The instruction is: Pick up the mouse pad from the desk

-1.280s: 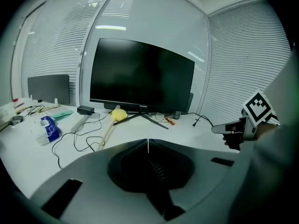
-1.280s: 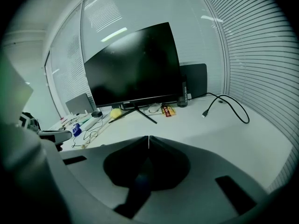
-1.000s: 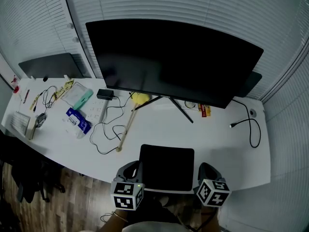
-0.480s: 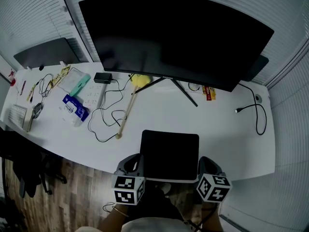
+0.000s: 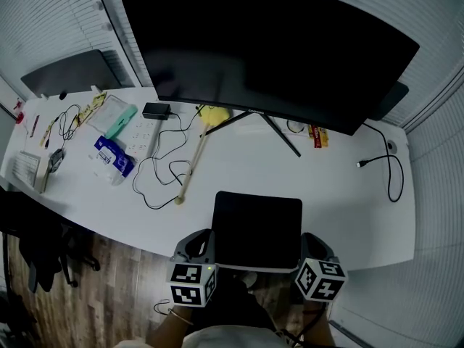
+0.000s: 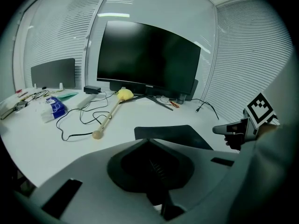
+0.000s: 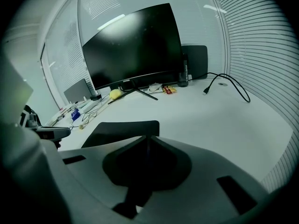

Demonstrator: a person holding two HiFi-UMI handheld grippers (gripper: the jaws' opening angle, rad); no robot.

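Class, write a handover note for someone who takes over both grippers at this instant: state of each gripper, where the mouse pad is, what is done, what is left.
Left gripper: fingers together, empty, just left of the mouse pad.
Right gripper: fingers together, empty, just right of it.
Mouse pad: flat at the near edge of the desk, in front of the monitor.
Done: grippers flank the pad; nothing gripped.
Left: open a gripper, take an edge of the pad, lift it off the desk.

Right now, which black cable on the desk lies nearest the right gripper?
The looped cable at the desk's right end, plug pointing left. The tangled cable lies far left, by the black adapter.
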